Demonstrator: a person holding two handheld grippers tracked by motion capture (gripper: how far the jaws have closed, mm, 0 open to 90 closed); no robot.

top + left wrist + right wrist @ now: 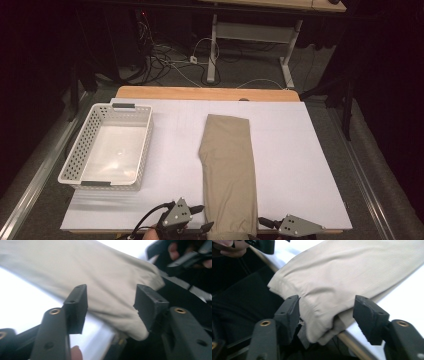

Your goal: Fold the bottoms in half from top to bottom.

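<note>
Beige folded trousers (228,165) lie lengthwise on the white table cover (300,165), and their near end hangs over the front edge. My left gripper (206,226) sits at the left corner of that end. In the left gripper view its jaws (111,302) stand apart with the cloth (107,282) between them, and the pads do not press on it. My right gripper (262,223) is at the right corner. Its jaws (328,312) are also spread around the drooping cloth corner (322,322); the right pad is clear of the fabric.
A white perforated basket (82,150) stands on the table's left side with nothing in it. The wooden table edge (200,93) runs along the back. Beyond it are a desk frame (215,50) and loose cables (165,55) on the floor.
</note>
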